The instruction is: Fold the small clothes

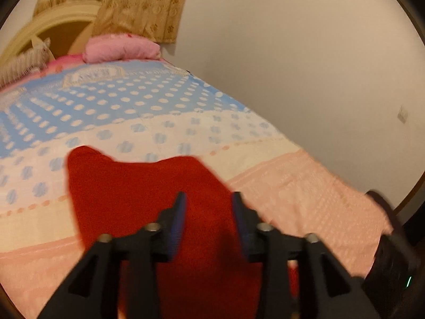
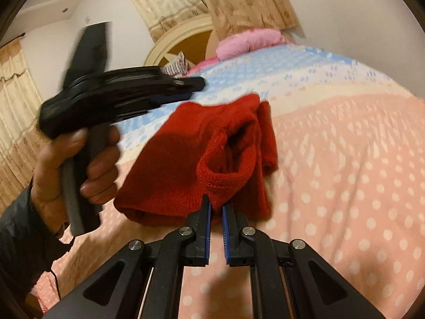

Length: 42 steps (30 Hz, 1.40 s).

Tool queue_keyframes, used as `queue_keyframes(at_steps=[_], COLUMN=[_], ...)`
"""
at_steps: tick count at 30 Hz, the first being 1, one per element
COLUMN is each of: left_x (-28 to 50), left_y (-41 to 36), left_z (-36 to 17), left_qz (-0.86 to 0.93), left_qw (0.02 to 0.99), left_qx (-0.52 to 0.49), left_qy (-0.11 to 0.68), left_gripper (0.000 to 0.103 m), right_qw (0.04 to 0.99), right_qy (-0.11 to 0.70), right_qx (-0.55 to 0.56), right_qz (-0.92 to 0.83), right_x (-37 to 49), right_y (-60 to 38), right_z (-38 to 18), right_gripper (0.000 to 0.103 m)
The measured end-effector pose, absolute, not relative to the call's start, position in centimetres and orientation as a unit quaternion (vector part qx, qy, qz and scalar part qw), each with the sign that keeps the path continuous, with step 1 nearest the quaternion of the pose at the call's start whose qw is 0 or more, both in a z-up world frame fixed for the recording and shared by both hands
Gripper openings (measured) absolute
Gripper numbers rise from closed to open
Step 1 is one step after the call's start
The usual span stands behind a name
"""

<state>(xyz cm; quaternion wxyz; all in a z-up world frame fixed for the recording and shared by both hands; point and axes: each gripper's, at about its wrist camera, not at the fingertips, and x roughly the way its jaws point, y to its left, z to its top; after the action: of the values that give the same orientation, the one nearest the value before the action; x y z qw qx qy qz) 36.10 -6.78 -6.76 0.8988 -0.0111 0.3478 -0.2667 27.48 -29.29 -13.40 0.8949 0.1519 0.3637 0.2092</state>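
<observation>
A small red knitted garment (image 2: 186, 159) lies partly folded on the bed. My right gripper (image 2: 216, 206) is shut on its near ribbed edge and lifts it slightly. In the left wrist view the same red garment (image 1: 148, 186) lies flat, and my left gripper (image 1: 208, 199) hovers over it with the jaws open and nothing between them. The left gripper (image 2: 191, 85) also shows in the right wrist view, held in a hand above the garment's left side.
The bed has a quilt (image 1: 132, 101) of blue, white and peach dotted bands. A pink pillow (image 1: 119, 47) and a headboard (image 1: 53, 26) are at the far end. A plain wall (image 1: 292, 66) runs along the bed's right side. Curtains (image 2: 212, 0) hang behind.
</observation>
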Motion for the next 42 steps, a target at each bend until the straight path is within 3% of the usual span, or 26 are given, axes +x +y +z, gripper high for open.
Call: queue_keyframes(at_steps=[4,7,13,15,17,19,26,31,33,35,40,42], left_x=[33.0,31.8,31.6,31.7,31.6,31.6,31.6,28.9,26.8,25.0,24.9,26.3], left_y=[-4.2,-3.1,-1.8,-1.6,-1.4,-1.2,-0.7,0.5,1.1,1.7,0.3,-0.5], left_z=[-8.0,-9.4,-11.9,-11.9,-12.1,-12.3,-12.7,-11.5,-11.4,-11.9,-12.6,-13.2], left_qz=[-0.233,-0.219,-0.202,-0.201,-0.202,-0.199,-0.202,-0.204,-0.203,-0.200,-0.192,-0.171], left_qw=[0.915,0.915,0.912,0.912,0.912,0.913,0.911,0.914,0.917,0.916,0.906,0.903], left_qx=[0.028,0.045,0.015,0.007,0.002,-0.002,-0.017,-0.025,-0.021,-0.023,-0.004,-0.002], left_qy=[0.329,0.335,0.357,0.356,0.356,0.357,0.360,0.349,0.342,0.348,0.378,0.394], left_gripper=[0.051,0.064,0.067,0.069,0.070,0.074,0.078,0.081,0.096,0.103,0.103,0.103], right_qw=[0.891,0.890,0.894,0.900,0.909,0.918,0.928,0.916,0.917,0.917,0.919,0.921], right_qy=[0.368,0.366,0.359,0.348,0.333,0.316,0.311,0.350,0.355,0.355,0.349,0.345], right_qx=[0.167,0.182,0.192,0.194,0.195,0.191,0.118,0.072,0.053,0.055,0.077,0.074], right_qz=[0.207,0.202,0.186,0.176,0.159,0.148,0.169,0.183,0.175,0.171,0.165,0.167], right_x=[27.6,27.5,27.2,26.7,25.8,25.2,29.9,33.1,33.2,33.2,33.3,33.1], right_y=[-29.8,-30.3,-31.1,-31.4,-31.7,-32.0,-28.8,-25.6,-24.9,-25.1,-25.7,-25.4], right_z=[-13.8,-14.0,-13.9,-13.5,-13.0,-12.0,-7.4,-8.5,-9.7,-10.4,-11.7,-11.5], right_gripper=[0.007,0.007,0.011,0.019,0.043,0.051,0.051,0.051,0.051,0.051,0.052,0.057])
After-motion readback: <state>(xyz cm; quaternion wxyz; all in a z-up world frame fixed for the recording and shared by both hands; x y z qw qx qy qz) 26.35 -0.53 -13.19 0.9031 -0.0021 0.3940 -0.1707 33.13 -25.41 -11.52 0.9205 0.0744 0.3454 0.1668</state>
